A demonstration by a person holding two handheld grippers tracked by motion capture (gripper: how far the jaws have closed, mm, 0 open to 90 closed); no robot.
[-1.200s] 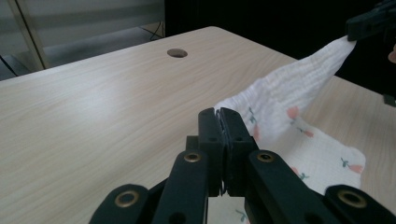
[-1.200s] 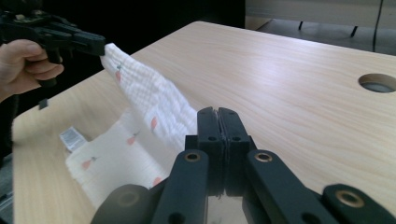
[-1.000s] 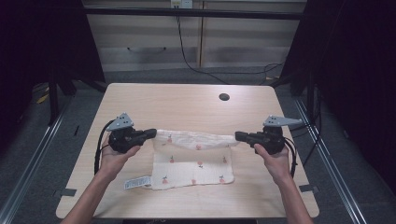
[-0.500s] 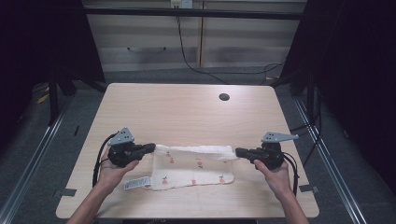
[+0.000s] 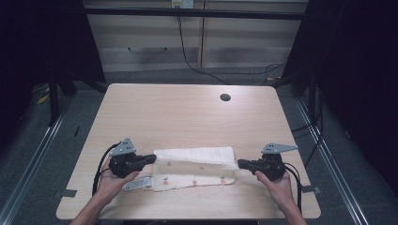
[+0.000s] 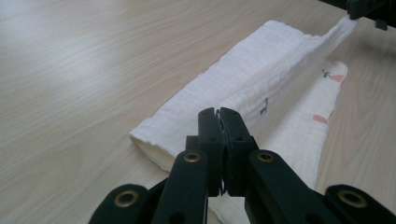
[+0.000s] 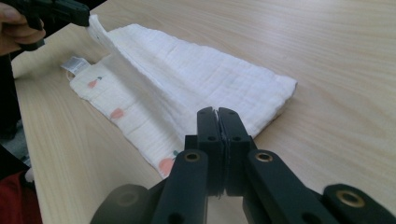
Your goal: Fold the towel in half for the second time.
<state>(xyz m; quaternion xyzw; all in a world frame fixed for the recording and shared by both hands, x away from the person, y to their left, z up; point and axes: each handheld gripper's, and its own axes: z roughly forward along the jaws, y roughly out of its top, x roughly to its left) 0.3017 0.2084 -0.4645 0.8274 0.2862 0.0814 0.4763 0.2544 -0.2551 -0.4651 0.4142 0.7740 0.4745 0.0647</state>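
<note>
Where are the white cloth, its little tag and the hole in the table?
white cloth (image 5: 195,154), high view, on its folded top layer.
tag (image 5: 136,184), high view, on the label's middle.
hole (image 5: 225,97), high view, on its dark centre.

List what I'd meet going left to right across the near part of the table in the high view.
left tool → care label at the cloth's left end → white printed cloth → right tool
</note>
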